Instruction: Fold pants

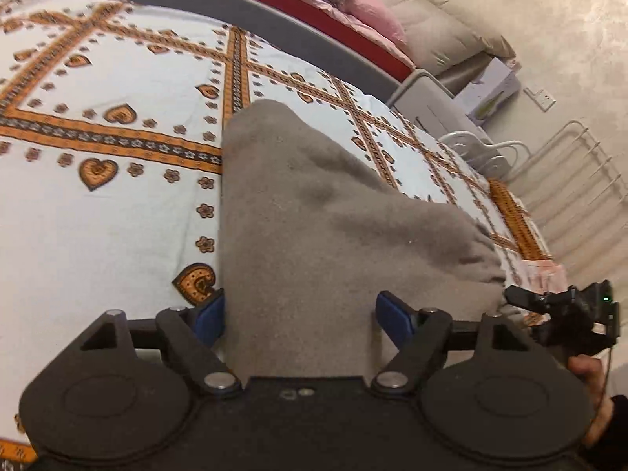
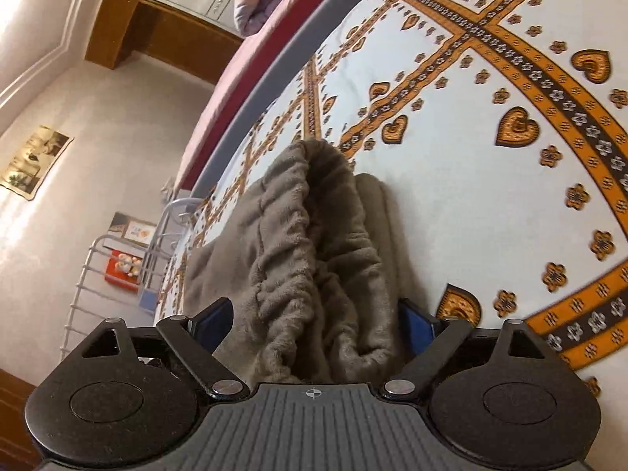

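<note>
Scanning the left wrist view from its left edge, we first meet the bedsheet [image 1: 98,216], white with orange bands, hearts and small flowers, filling the left half of the frame. At lower centre our left gripper [image 1: 300,314] has its blue pads [image 1: 210,320] spread wide, one on each side of a strip of the grey pants [image 1: 314,235]; whether the pads press the cloth we cannot tell. The pants rise from the bottom centre to a blunt peak in the middle of the frame and slope down toward the right. Above them a grey bed rail [image 1: 235,11] curves across the top. At the lower right edge sits the right gripper [image 1: 565,306], beside the cloth's right corner, its fingers too small to read. A white wire rack [image 1: 569,180] stands at the far right.

In the right wrist view, a picture [image 2: 35,161] hangs on the wall at the left, with a metal frame [image 2: 117,259] below it. At centre, the pants' gathered elastic waistband [image 2: 302,243] runs up the frame, bunched between the right gripper's parted pads [image 2: 214,324]. The patterned sheet fills the right side.
</note>
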Demonstrator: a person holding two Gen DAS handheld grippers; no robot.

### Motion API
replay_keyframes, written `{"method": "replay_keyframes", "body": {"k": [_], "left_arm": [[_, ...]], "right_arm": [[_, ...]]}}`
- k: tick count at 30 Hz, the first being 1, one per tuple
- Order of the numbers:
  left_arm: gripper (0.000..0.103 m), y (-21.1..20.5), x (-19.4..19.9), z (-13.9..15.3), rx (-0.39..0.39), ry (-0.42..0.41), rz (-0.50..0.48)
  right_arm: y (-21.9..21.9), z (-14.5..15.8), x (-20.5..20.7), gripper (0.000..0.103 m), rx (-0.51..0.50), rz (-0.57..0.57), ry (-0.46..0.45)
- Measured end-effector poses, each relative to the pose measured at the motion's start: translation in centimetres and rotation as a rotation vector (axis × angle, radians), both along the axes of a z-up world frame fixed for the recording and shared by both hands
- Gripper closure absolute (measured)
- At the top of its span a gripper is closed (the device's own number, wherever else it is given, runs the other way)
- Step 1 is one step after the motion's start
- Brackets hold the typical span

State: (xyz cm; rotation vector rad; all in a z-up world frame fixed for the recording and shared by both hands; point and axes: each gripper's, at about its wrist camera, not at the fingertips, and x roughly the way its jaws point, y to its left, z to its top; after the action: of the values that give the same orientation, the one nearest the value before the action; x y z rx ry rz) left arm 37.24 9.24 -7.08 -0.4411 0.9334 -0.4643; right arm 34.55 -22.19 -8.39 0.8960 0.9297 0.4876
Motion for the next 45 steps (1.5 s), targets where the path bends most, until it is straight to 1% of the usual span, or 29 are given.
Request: {"method": "replay_keyframes", "body": {"k": [1,2,3,5,9,13,14,15,16,17,19,22,25,28,31,32,33,34,35,36,37,38,39,40,41,42,43,44,45], "left_arm": [[0.035,0.3,0.2,-0.1,-0.02,0.008,-0.004],[0.045,0.7,0.5,-0.2,-0.033,0.019,-0.005],[0.052,1.3,0.6,-0.3,-0.037,0.033,-0.004],[0.061,2.6,0.7,-0.4,-0.067,0.055,-0.002],[0.061,2.4,1.0,-1.1,-0.071,0.052,-0.023],[0.063,1.4,2.1,-1.3,-0.08,0.045,-0.025],[0.069,1.3,2.2,-1.2,-0.079,0.035,-0.022],[0.071,1.5,2.1,-1.2,-0.088,0.029,-0.01],[0.076,1.8,1.9,-1.2,-0.101,0.024,0.0],[0.08,2.0,1.8,-1.0,-0.106,0.015,0.001],[0.087,2.1,1.3,-0.4,-0.115,-0.003,0.001],[0.088,2.4,1.1,0.9,-0.146,-0.035,-0.002],[0.088,2.9,2.0,2.4,-0.154,-0.09,0.007],[0.088,3.7,4.7,3.0,-0.164,-0.138,0.06],[0.088,4.1,8.1,2.2,-0.172,-0.159,0.106],[0.077,3.9,9.2,1.5,-0.15,-0.162,0.124],[0.065,3.4,9.8,0.8,-0.072,-0.167,0.148],[0.032,2.8,10.1,0.0,0.045,-0.161,0.204],[0.024,2.2,10.0,-0.8,0.155,-0.169,0.243],[0.022,1.4,9.3,-0.9,0.204,-0.238,0.208],[0.021,0.6,9.0,-0.7,0.257,-0.264,0.205],[0.014,0.0,8.8,-0.3,0.312,-0.26,0.208],[0.014,-0.2,8.7,0.2,0.337,-0.258,0.21],[0.014,-0.2,8.3,0.8,0.349,-0.267,0.21],[0.012,-0.3,7.9,1.4,0.368,-0.27,0.212],[0.012,-0.5,7.6,1.8,0.397,-0.264,0.214],[0.01,-0.7,7.1,2.2,0.424,-0.256,0.215],[0.008,-0.9,6.7,2.7,0.439,-0.252,0.212],[0.008,-1.1,6.2,3.1,0.452,-0.253,0.211]], "right_arm": [[0.0,-0.1,0.1,0.015,0.001,0.007,0.001],[0.2,-0.2,0.5,0.015,0.001,0.016,0.0],[0.2,-0.2,0.7,0.015,0.002,0.026,-0.003],[-0.1,-0.3,1.0,0.015,0.016,0.043,0.002],[0.0,-0.5,1.7,0.017,0.004,0.084,-0.002],[1.7,-0.5,2.8,0.018,0.005,0.11,-0.026],[2.2,-0.3,2.9,0.026,-0.023,0.114,-0.034],[2.7,-0.1,3.0,0.033,-0.063,0.114,-0.039],[3.0,0.0,3.0,0.044,-0.094,0.109,-0.04],[3.1,0.2,2.9,0.048,-0.098,0.11,-0.045],[3.5,1.0,2.7,0.05,-0.13,0.126,-0.07],[4.2,3.0,2.4,0.054,-0.147,0.146,-0.138],[4.9,5.2,3.2,0.056,-0.124,0.181,-0.212],[6.0,6.8,5.9,0.056,-0.123,0.202,-0.248],[6.5,7.3,9.8,0.056,-0.123,0.187,-0.261],[6.6,7.2,11.0,0.056,-0.122,0.179,-0.256],[6.4,6.8,12.5,0.056,-0.127,0.161,-0.244],[6.2,5.9,13.6,0.049,-0.145,0.139,-0.229],[5.9,4.4,14.7,0.031,-0.188,0.112,-0.201],[5.8,2.7,15.7,0.021,-0.274,0.082,-0.121],[5.8,1.2,16.3,0.02,-0.363,0.063,-0.05],[5.5,0.7,15.9,0.019,-0.349,0.076,-0.1],[5.3,0.9,15.4,0.017,-0.333,0.078,-0.151],[5.3,1.3,14.9,0.016,-0.34,0.08,-0.169],[5.2,1.7,14.3,0.016,-0.356,0.064,-0.179],[4.9,2.5,13.5,0.016,-0.363,0.032,-0.213],[4.3,3.1,12.2,0.014,-0.352,0.006,-0.26],[3.8,3.6,11.4,0.008,-0.345,0.002,-0.278],[3.4,4.1,10.3,0.005,-0.353,0.003,-0.287]]}}
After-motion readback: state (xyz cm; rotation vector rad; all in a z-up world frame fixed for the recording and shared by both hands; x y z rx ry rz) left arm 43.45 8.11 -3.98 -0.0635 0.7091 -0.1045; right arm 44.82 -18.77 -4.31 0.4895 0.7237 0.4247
